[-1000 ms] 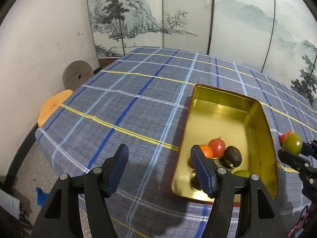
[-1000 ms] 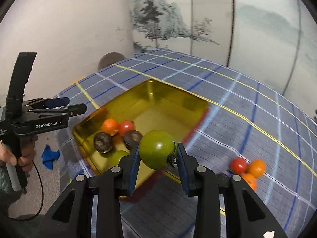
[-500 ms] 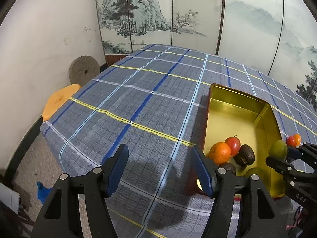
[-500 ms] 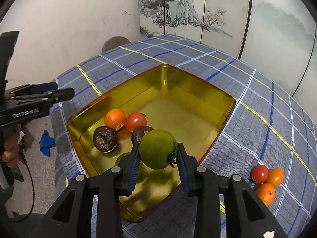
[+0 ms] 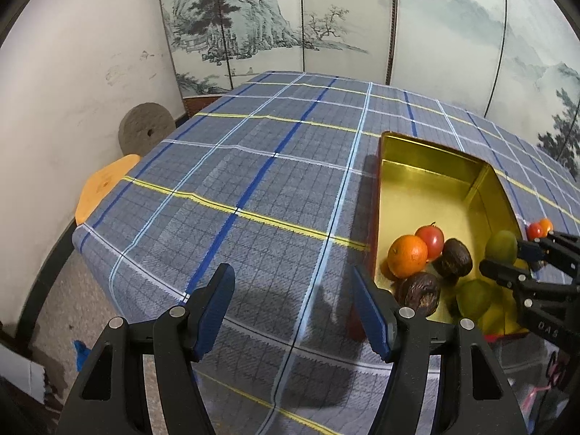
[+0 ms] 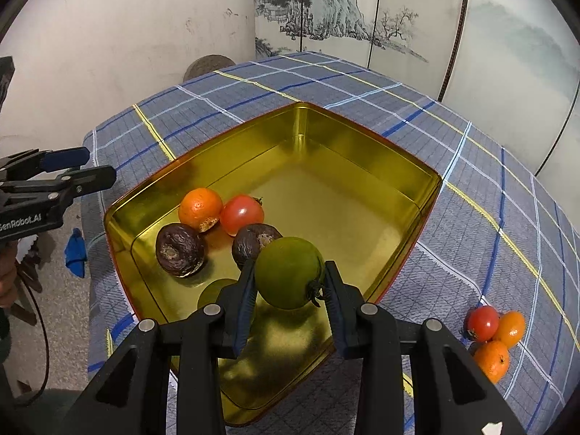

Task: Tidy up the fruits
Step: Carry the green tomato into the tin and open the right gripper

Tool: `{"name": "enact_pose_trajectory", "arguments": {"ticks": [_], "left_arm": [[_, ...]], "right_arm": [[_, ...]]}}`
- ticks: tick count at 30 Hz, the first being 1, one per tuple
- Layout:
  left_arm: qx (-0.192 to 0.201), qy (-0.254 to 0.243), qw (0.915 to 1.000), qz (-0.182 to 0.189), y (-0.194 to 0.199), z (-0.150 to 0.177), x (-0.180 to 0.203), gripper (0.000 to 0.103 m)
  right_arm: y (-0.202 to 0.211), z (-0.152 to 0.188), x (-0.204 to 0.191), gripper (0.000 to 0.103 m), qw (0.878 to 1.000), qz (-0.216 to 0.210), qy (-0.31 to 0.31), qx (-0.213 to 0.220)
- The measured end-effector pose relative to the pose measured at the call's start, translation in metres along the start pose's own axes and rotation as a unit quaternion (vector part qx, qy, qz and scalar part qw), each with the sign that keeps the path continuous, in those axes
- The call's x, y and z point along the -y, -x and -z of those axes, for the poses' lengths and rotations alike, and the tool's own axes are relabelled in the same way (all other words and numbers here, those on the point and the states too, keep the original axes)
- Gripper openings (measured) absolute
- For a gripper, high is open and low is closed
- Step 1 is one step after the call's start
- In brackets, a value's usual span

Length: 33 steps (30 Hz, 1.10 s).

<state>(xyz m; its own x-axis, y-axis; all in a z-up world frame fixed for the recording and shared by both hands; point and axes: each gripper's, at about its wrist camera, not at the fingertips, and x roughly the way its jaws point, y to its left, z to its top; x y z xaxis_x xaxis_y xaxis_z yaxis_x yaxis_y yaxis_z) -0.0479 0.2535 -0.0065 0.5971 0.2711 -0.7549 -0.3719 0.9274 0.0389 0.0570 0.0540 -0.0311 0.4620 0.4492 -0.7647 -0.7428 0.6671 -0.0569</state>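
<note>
We hold the right gripper (image 6: 288, 286) tilted steeply down over the near part of the gold tin (image 6: 362, 152), its black arms filling the bottom of its own view; its jaws are clenched on a green fruit (image 6: 289, 272), one blue pad pressed to each side, the stem end turned toward the right-hand pad; the fruit hangs above the tin floor, casting a dark shadow on the gold below it. From the left wrist view the same gripper (image 5: 507, 259) reaches in from the right edge, the green fruit (image 5: 501, 246) showing just inside the tin's right wall (image 5: 496, 195).

We hold the left gripper (image 5: 293, 311) pitched down as well, over the plaid tablecloth (image 5: 253, 166) just left of the tin; its jaws stand apart with only cloth between them; nothing is held. In the right wrist view it (image 6: 94, 166) juts in from the left edge, and part of a hand (image 6: 7, 275) shows below it.

Inside the tin lie an orange (image 6: 200, 208), a red tomato (image 6: 241, 214) touching it, two dark wrinkled fruits (image 6: 179, 249) and a second green fruit (image 6: 217, 291) partly hidden behind the right gripper's left finger; all sit in the near left part. On the cloth to the right of the tin, well apart from the gripper, a small tomato (image 6: 482, 323) and two small oranges (image 6: 491, 359) huddle together, touching.
</note>
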Motion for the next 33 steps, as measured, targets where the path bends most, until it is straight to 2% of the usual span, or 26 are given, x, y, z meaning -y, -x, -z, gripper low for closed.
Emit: {"name": "enact_pose_trajectory", "arguments": {"ticks": [21,29,33], "left_arm": [[-0.01,-0.02,0.9997,0.006,0.0,0.009,-0.001,0.067],[-0.004,-0.022,0.9997,0.008,0.005,0.005,0.005,0.067],[0.0,-0.026,0.9996,0.013,0.009,0.003,0.011,0.067]], "right_arm": [[-0.001,0.0,0.0,0.035,1.0,-0.003,-0.004,0.004],[0.021,0.0,0.005,0.038,0.999,-0.011,-0.018,0.033],[0.042,0.006,0.02,0.04,0.998,0.0,-0.034,0.054]]}}
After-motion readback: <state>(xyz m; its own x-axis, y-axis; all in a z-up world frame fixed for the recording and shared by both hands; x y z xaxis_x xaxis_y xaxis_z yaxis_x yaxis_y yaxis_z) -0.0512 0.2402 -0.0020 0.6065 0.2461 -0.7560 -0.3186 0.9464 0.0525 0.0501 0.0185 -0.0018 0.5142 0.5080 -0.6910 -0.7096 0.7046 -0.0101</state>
